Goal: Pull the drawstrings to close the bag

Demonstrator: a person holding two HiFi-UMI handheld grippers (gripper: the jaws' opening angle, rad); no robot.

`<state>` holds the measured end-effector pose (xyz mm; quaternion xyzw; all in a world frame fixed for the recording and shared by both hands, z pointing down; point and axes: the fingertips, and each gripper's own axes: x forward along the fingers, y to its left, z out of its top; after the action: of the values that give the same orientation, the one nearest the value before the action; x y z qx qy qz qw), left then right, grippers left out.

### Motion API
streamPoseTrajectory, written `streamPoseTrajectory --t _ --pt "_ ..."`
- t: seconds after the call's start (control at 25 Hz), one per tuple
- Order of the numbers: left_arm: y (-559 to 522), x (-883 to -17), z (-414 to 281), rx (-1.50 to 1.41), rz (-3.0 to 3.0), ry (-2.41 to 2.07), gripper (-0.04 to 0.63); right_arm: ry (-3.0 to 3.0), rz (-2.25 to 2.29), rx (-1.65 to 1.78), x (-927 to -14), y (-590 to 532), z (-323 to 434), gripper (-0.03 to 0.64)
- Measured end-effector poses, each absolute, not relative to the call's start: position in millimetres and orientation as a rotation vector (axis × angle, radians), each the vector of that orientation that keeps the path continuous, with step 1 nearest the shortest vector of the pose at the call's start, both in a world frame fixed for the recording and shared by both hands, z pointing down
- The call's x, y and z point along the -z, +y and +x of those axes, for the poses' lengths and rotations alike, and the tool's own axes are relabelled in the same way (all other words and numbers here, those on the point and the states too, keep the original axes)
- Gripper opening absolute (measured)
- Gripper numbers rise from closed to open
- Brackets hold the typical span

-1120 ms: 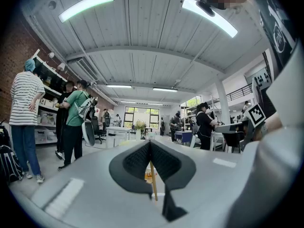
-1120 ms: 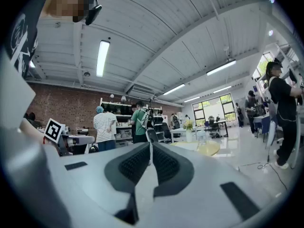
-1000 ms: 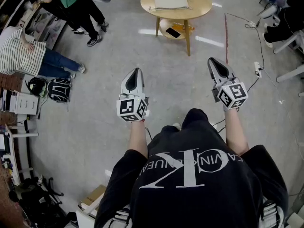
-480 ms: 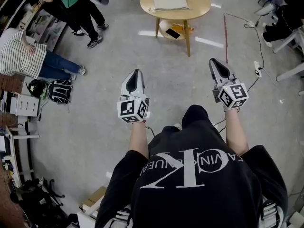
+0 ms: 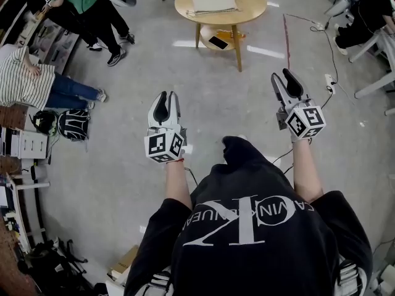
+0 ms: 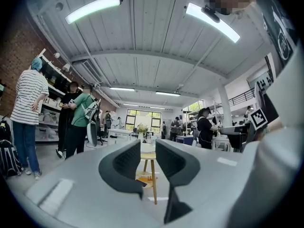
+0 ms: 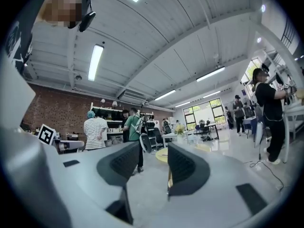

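Note:
A flat pale cloth bag (image 5: 213, 0) lies on the round wooden table (image 5: 250, 8), far ahead of me across the grey floor. I hold both grippers out level over the floor, well short of the table. My left gripper (image 5: 165, 97) has just been opening; its jaws stand apart with nothing between them. My right gripper (image 5: 281, 74) has also just been opening, wider, and is empty too. In the left gripper view the gap of the left gripper (image 6: 148, 163) frames the table's leg (image 6: 153, 186). In the right gripper view the right gripper (image 7: 154, 167) shows the table's top (image 7: 161, 155) between its jaws.
People (image 5: 80, 5) stand and crouch at the far left by shelves; a black backpack (image 5: 73, 123) lies on the floor there. A phone (image 5: 218, 42) rests on the table's lower shelf. A cable and power strip (image 5: 327, 79) run along the right, near chairs (image 5: 376, 79).
Both grippers' jaws were together earlier and now stand apart, the right wider. The left gripper has shifted slightly left in the head view.

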<state>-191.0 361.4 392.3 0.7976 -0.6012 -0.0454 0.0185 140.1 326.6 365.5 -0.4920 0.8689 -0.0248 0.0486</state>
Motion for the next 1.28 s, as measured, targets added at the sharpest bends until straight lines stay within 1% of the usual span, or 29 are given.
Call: streamPoseTrajectory --t 0.16,0.36,0.44,0.48,0.92,1.12,1.28 --pt "354 -401 -191 0.137 2.449 -1.849 0.092 2.644 -1.534 0.114 -372 318 148 0.194" --pt "337 -419 -194 0.102 2.411 -1.851 0.114 2.655 -1.552 0.175 -392 299 153 0.202" --pt "330 -423 -199 0.085 2.391 -1.857 0.163 2.643 -1.562 0.213 -400 291 154 0.202" --pt "325 -425 -201 0.080 2.385 -1.859 0.169 2.635 -1.565 0.226 -402 286 154 0.202" --pt "240 -405 -230 0.082 2.368 -1.920 0.169 2.614 -1.524 0.262 -407 193 143 0.202" --pt "201 -398 -230 0.086 2.374 -1.926 0.169 2.635 -1.501 0.263 -406 157 139 0.201" --pt "170 -393 -217 0.097 2.396 -1.906 0.169 2.638 -1.503 0.238 -402 131 146 0.202"
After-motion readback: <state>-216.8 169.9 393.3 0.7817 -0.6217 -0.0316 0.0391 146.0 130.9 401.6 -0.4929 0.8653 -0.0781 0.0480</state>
